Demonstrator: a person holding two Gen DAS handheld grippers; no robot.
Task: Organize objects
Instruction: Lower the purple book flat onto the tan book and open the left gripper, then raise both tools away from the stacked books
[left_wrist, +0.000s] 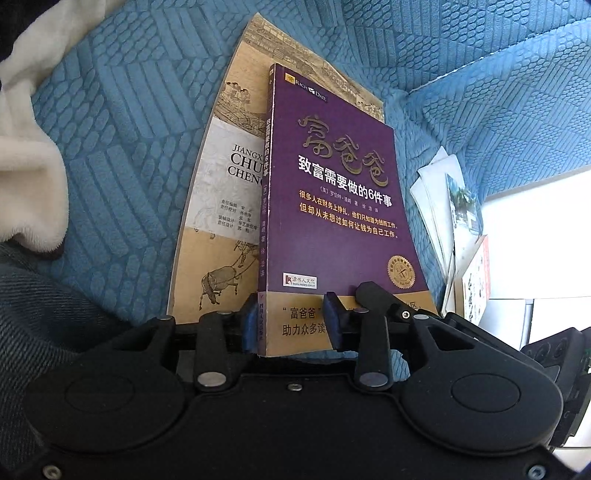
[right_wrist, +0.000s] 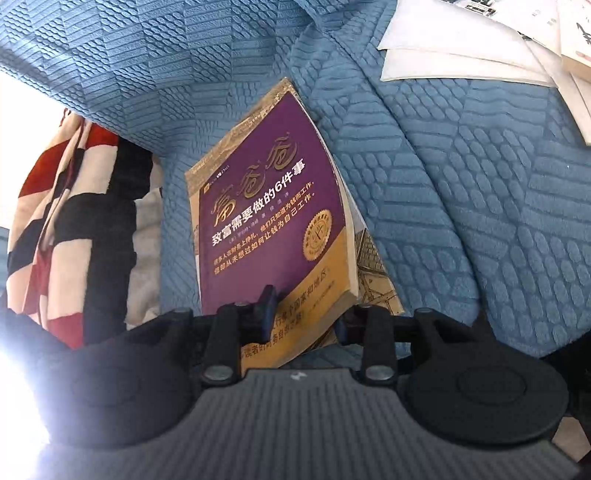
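Blue-padded fingers of the left gripper (left_wrist: 291, 321) and right gripper (right_wrist: 303, 314) are seen straddling the purple book's (left_wrist: 332, 192) near edge; whether the pads press cannot be told. It is stacked on a tan book (left_wrist: 218, 206), upon a blue quilted cover (left_wrist: 122, 122), papers (left_wrist: 443, 206) nearby.

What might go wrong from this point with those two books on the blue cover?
1. The near edge of the purple book sits between the fingers of both the left hand-held gripper and the right hand-held gripper; pulling away carelessly might drag it askew.
2. It lies on a larger tan book over a soft blue cover, so the stack may slide or tilt.
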